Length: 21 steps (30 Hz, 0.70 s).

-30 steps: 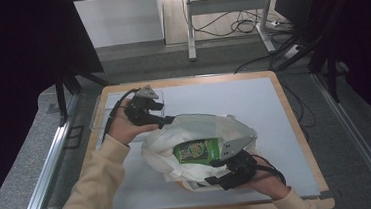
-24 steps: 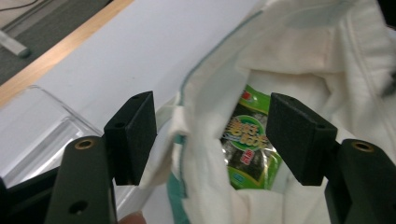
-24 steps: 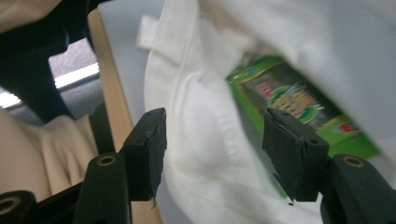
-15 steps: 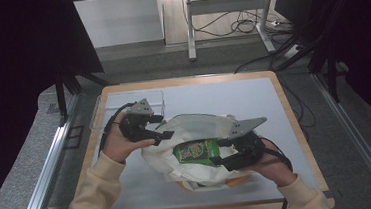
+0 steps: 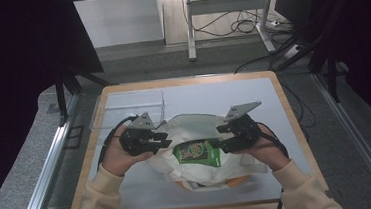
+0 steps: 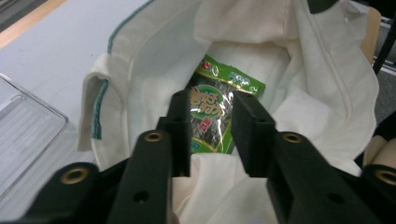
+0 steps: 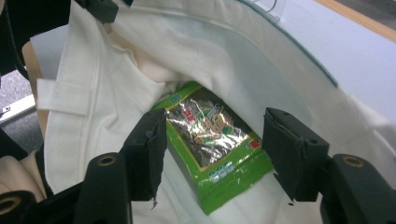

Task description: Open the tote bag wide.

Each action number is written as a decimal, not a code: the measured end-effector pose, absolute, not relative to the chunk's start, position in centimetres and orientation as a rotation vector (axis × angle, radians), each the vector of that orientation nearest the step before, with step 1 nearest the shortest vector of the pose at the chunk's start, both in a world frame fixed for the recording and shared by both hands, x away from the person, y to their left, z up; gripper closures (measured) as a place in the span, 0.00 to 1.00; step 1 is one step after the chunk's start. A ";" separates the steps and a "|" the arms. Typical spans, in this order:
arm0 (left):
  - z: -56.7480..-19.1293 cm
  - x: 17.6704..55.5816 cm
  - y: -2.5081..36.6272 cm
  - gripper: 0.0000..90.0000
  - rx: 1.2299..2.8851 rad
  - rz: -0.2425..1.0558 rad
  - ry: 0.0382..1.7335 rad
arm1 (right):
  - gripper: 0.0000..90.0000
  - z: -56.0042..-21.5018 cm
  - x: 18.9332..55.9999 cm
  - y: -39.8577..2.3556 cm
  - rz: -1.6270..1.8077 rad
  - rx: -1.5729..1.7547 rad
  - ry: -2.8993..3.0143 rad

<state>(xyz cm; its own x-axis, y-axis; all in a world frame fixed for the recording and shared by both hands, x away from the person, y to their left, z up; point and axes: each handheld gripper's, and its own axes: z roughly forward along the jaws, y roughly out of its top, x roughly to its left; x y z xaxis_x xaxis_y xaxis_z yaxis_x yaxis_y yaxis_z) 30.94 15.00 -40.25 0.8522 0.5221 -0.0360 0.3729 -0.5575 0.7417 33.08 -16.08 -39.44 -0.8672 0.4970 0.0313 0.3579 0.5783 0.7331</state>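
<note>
Both grippers hover at the white cloth bag's (image 5: pixel 199 171) mouth on the desk (image 5: pixel 273 97), likely to reach the green snack packet (image 5: pixel 196 152) lying inside. The left gripper (image 5: pixel 163 139) has just narrowed its jaws, nothing between them; the right gripper (image 5: pixel 221 143) stands half-wide, empty.

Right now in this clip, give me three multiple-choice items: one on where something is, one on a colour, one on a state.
1. Where does the snack packet lie?
A. inside the cloth bag
B. in the clear tray
C. on the bare table

2. What is the packet's main colour?
A. red
B. green
C. blue

3. How does the right gripper stand?
A. shut on the packet
B. shut on the clear tray
C. open, jaws either side of the packet

Answers: 1 A, white cloth surrounds the packet in both gripper views. 2 B, its wrapper is green around a foil panel. 3 C, the right gripper view shows gaps between the pads and the packet.
</note>
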 end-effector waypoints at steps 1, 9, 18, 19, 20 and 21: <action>-40.3 30.8 15.0 0.82 2.217 0.230 0.649 | 0.46 -39.3 33.2 -15.8 1.163 0.715 2.635; -41.1 30.4 14.7 0.99 2.258 0.184 0.651 | 0.51 -38.7 34.3 -13.3 1.146 0.674 2.663; -41.8 30.3 13.9 1.00 2.315 0.161 0.641 | 0.70 -39.0 35.8 -9.7 1.129 0.659 2.702; -41.8 30.3 13.9 1.00 2.316 0.161 0.640 | 0.74 -39.2 36.0 -9.4 1.131 0.656 2.712; -41.8 30.2 13.9 1.00 2.306 0.160 0.644 | 0.79 -39.4 36.1 -9.0 1.127 0.658 2.725; -41.7 30.1 14.0 1.00 2.309 0.155 0.648 | 0.84 -39.6 36.3 -8.7 1.121 0.652 2.733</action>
<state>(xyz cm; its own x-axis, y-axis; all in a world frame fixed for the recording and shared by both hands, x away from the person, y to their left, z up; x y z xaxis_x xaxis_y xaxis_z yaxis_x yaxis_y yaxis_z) 30.10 14.03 -41.72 0.8663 0.4941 -0.0734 0.4069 -0.6130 0.6773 36.25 -8.69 -39.64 -0.9006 0.4313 0.0544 0.3453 0.6338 0.6922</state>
